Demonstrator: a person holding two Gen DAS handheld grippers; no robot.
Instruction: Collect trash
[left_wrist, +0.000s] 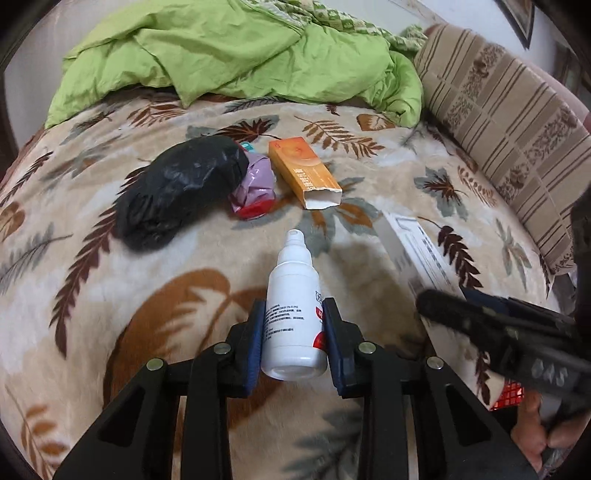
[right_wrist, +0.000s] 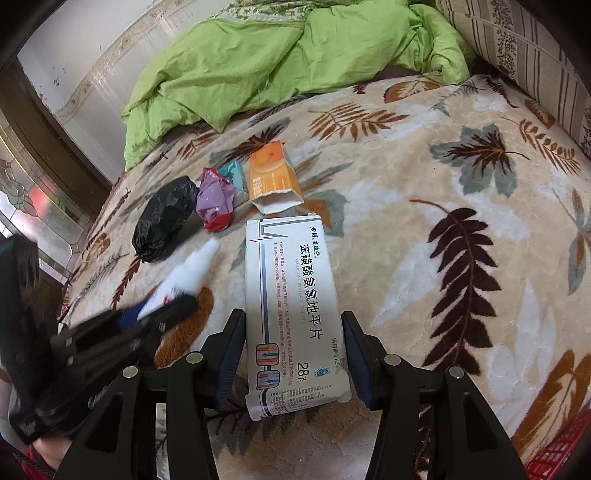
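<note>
Left wrist view: my left gripper (left_wrist: 295, 325) pinches the white spray bottle (left_wrist: 293, 291) above the leaf-print blanket (left_wrist: 110, 258). My right gripper (right_wrist: 293, 343) clamps the white medicine box (right_wrist: 291, 295).

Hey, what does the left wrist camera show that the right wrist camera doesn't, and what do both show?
Left only: the white bottle's printed label, sharp, clamped in the left hand-held gripper.
Right only: the white medicine box's printed face, gripped by the right hand-held gripper, and a patterned glass door.
Both: black bag, orange box, green quilt.
</note>
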